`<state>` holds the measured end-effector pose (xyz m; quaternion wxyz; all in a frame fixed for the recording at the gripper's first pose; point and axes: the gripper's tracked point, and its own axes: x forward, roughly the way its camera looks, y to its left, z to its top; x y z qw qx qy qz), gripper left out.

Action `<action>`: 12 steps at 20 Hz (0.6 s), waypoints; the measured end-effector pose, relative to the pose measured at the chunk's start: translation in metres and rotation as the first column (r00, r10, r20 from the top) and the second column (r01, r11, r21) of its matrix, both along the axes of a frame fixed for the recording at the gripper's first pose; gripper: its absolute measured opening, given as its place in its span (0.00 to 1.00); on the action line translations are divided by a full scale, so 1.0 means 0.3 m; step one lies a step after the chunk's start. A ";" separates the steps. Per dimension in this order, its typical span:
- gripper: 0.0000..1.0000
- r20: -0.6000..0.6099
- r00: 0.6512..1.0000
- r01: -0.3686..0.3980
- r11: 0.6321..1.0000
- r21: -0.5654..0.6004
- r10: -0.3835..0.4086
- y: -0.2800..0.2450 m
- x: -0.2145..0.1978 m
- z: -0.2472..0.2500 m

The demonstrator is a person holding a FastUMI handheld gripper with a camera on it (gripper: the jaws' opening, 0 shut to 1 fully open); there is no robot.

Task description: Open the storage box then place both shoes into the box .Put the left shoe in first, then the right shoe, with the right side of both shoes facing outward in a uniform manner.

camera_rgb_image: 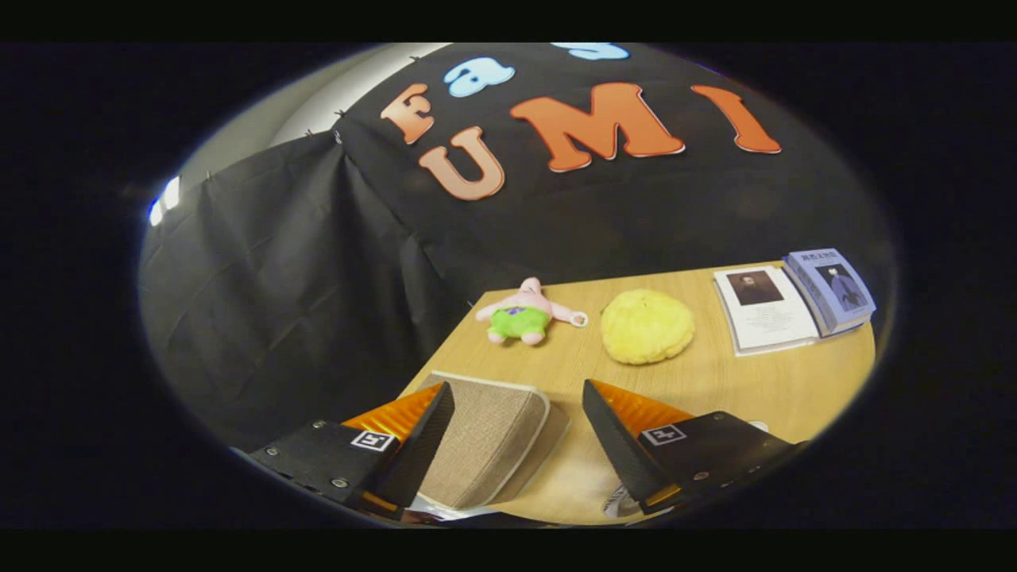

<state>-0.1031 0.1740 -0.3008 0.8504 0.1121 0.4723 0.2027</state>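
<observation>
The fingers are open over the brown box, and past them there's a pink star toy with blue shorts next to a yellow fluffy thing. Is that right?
Nearly. The star toy wears green shorts, not blue, as the gripper view shows. The rest holds: the gripper has its fingers open over the brown box, and the toy lies beyond them on the table, beside the yellow fluffy thing.

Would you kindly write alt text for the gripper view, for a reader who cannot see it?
The open gripper hangs above a wooden table, its fingers apart with the beige fabric storage box, lid closed, between them, nearer one finger. Beyond the fingers lie a pink plush toy, a yellow fluffy cushion and two booklets.
</observation>
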 end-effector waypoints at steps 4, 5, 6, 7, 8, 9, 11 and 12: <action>0.97 -0.158 0.987 -0.015 0.999 0.052 0.023 0.061 -0.097 -0.126; 0.97 -0.194 0.981 -0.011 0.998 0.064 0.023 0.075 -0.119 -0.152; 0.97 -0.229 0.973 -0.004 0.997 0.082 0.023 0.087 -0.139 -0.178; 0.97 -0.261 0.965 0.011 0.995 0.098 0.015 0.098 -0.155 -0.198; 0.97 -0.289 0.957 0.019 0.993 0.116 0.016 0.109 -0.175 -0.215; 0.96 -0.317 0.948 0.028 0.992 0.121 0.011 0.115 -0.190 -0.235; 0.96 -0.365 0.931 0.051 0.989 0.139 0.003 0.124 -0.222 -0.255; 0.96 -0.388 0.921 0.062 0.987 0.150 0.002 0.132 -0.236 -0.272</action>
